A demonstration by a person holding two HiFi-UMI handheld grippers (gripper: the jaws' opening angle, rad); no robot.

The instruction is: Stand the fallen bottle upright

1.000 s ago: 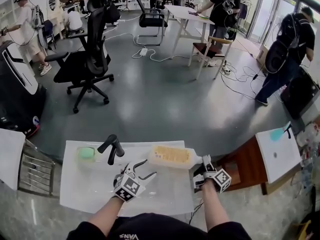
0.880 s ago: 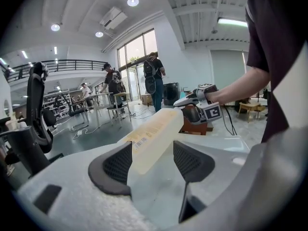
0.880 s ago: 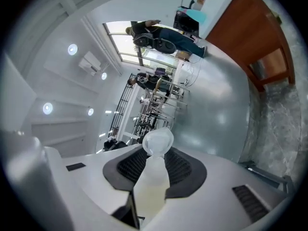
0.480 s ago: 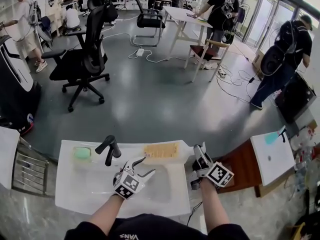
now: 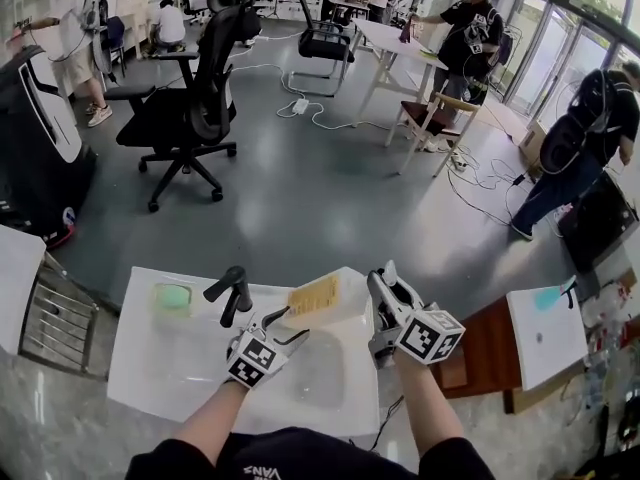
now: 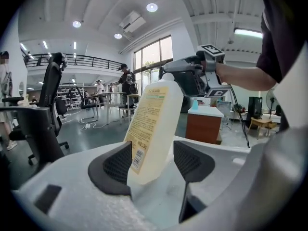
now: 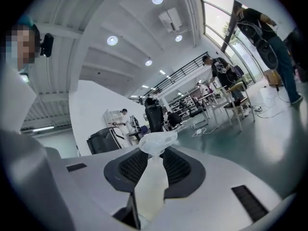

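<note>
White table [image 5: 160,368] is carrying the bottle [image 5: 318,298] near its far edge, leaning, base down; right gripper [image 5: 380,286] over the table's right side is closing on the neck, gripping it; left gripper [image 5: 288,326] over table's middle is hanging open by the base

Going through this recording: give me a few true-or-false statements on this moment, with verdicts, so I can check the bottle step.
1. The bottle lies flat on the table. False: it is tilted, with its top end raised.
2. The right gripper has the bottle by its top end. True; its jaws are closing on the neck.
3. The left gripper holds the green object. False: that object sits on the table's left part, apart from both grippers, and the left jaws stand apart.
4. A black office chair stands beyond the table. True.
</note>
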